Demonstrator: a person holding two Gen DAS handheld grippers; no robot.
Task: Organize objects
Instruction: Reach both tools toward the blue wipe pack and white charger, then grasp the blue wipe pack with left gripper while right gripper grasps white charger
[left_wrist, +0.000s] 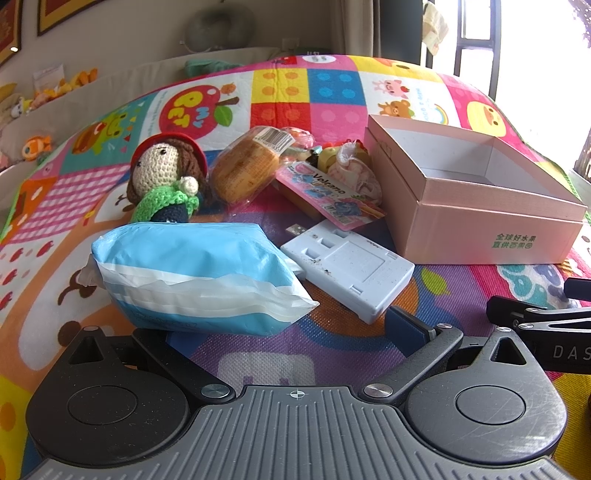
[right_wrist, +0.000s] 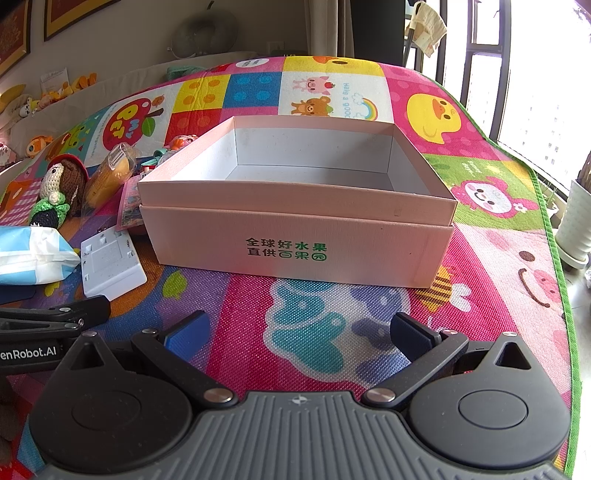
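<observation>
Pink box (right_wrist: 295, 240): open-topped, white inside, green lettering.

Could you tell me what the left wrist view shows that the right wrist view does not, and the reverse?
Only the left wrist view shows the pink Volcano card face-on and the wrapped toy behind it. Only the right wrist view shows the pink box's bare white floor and the white planter off the mat. Both show the box, crochet doll, packaged bread, tissue pack, white plastic plate and play mat. The right claw is open, holding nothing.
</observation>
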